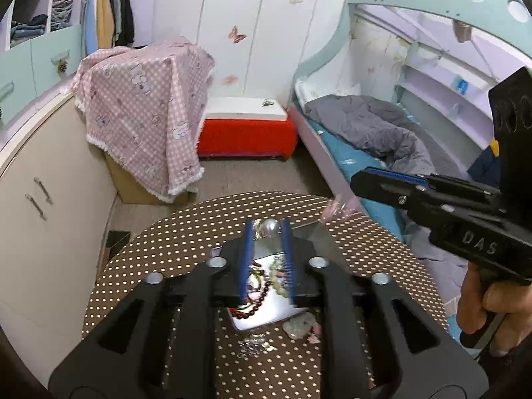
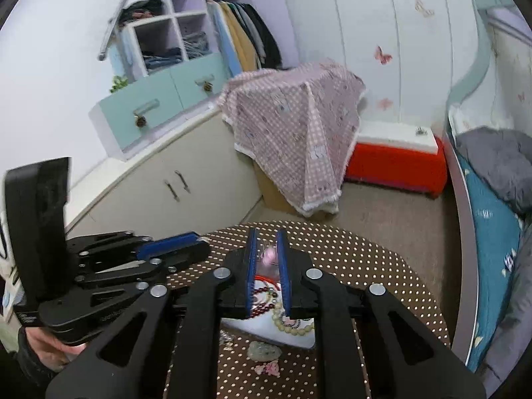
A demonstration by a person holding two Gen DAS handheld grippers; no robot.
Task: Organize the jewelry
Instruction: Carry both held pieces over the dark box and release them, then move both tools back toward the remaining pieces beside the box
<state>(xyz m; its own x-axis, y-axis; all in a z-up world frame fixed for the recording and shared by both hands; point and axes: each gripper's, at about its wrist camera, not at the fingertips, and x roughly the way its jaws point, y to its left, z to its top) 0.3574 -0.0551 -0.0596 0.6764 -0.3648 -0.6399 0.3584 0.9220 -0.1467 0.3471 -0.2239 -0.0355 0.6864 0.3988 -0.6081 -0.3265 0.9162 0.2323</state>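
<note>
My left gripper is shut on a silver, pearl-like jewelry piece, held above a shiny tray on the dotted round table. The tray holds a dark red bead bracelet and pale beads. My right gripper is shut on a small pink, blurred piece above the same tray, which shows red beads and a cream bead bracelet. The right gripper also shows in the left wrist view, with the pink piece under its tip.
On the table in front of the tray lie a pale green stone, a pink flower piece and a silver chain. Beyond are a cream cabinet, a pink-cloth-covered box, a red bench and a bed.
</note>
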